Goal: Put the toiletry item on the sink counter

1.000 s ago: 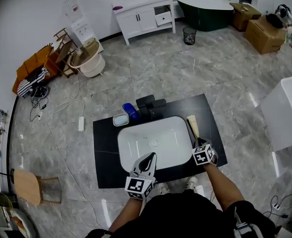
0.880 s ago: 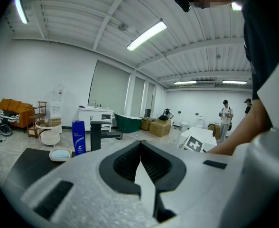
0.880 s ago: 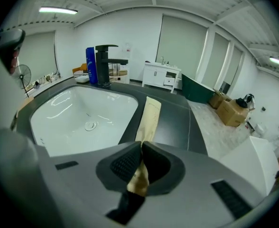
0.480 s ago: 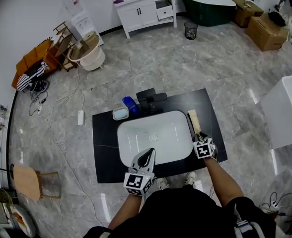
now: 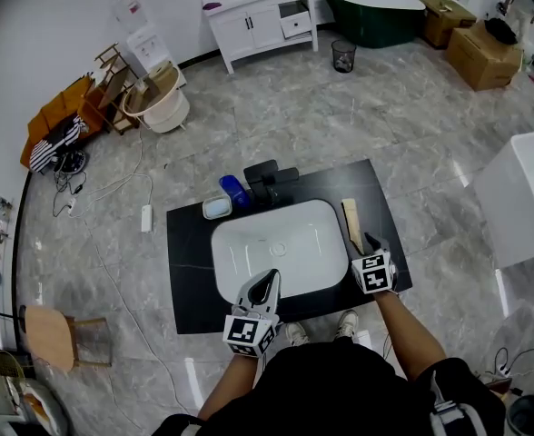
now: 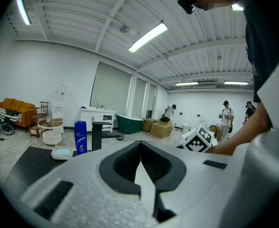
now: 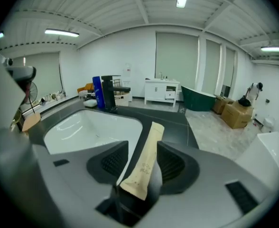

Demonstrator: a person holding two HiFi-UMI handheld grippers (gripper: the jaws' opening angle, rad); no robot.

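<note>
The toiletry item is a long tan packet (image 5: 351, 224) on the black sink counter (image 5: 187, 271), just right of the white basin (image 5: 281, 252). My right gripper (image 5: 370, 242) is at its near end and its jaws are opening. In the right gripper view the packet (image 7: 146, 158) runs between the spread jaws with a gap to each pad. My left gripper (image 5: 269, 282) hangs over the basin's front rim, shut with nothing in it; in the left gripper view its jaws (image 6: 140, 144) meet.
A black faucet (image 5: 269, 182), a blue bottle (image 5: 232, 189) and a soap dish (image 5: 217, 208) stand behind the basin. A white vanity (image 5: 260, 16), a dark bathtub (image 5: 376, 9) and cardboard boxes (image 5: 480, 57) are far off on the tiled floor.
The right gripper's jaws have spread apart from the tan packet and the gripper has drawn back slightly toward me. The left gripper has stayed shut over the basin's front rim.
</note>
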